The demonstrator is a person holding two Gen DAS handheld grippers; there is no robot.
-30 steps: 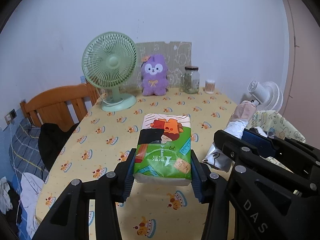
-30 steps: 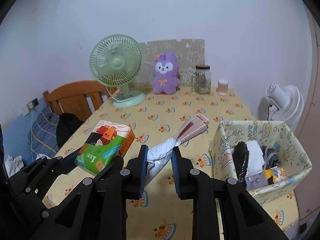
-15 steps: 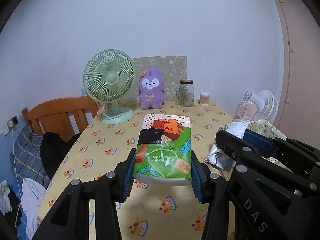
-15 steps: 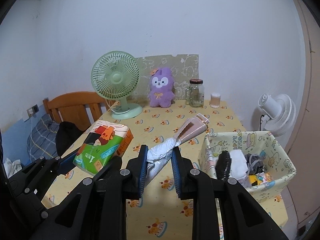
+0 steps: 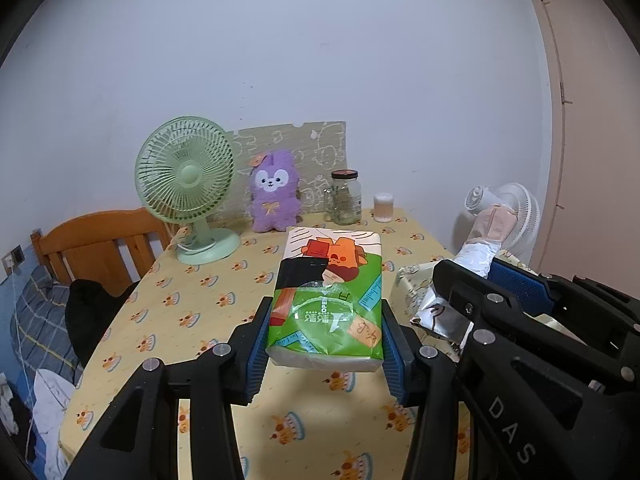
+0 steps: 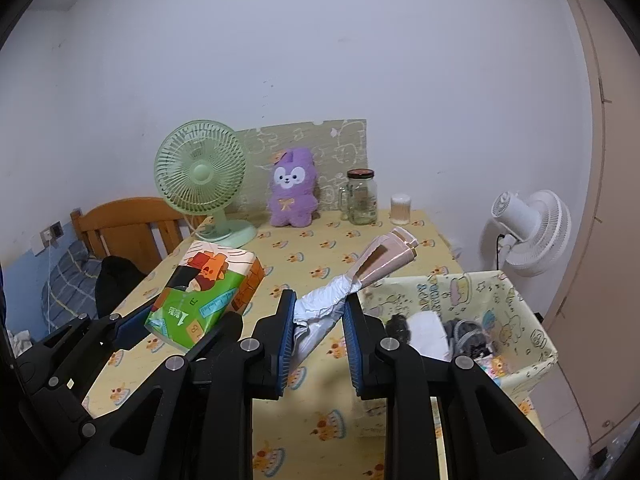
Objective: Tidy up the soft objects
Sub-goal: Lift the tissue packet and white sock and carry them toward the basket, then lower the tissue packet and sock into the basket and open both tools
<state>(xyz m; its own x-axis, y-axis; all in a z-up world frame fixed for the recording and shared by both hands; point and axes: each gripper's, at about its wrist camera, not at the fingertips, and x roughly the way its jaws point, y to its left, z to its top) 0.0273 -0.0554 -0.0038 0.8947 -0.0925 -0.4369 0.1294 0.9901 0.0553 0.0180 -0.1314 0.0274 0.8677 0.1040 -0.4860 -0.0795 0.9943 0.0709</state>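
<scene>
My left gripper (image 5: 325,338) is shut on a green and orange tissue pack (image 5: 332,292) and holds it well above the table; the pack also shows in the right wrist view (image 6: 204,292). My right gripper (image 6: 318,322) is shut on a crumpled silver and pink packet (image 6: 352,284), held above the table beside the left gripper; the packet also shows in the left wrist view (image 5: 476,252). A purple plush toy (image 6: 291,189) sits upright at the back of the table. A patterned fabric basket (image 6: 532,336) with several items inside stands at the right.
A yellow cake-print tablecloth (image 6: 320,256) covers the table. A green desk fan (image 6: 202,184), a glass jar (image 6: 362,197) and a small swab container (image 6: 401,210) stand at the back. A white floor fan (image 6: 532,230) is to the right, a wooden chair (image 6: 128,228) to the left.
Both grippers have risen with their loads, so the table looks lower and farther. The grips on the tissue pack and the packet have not changed.
</scene>
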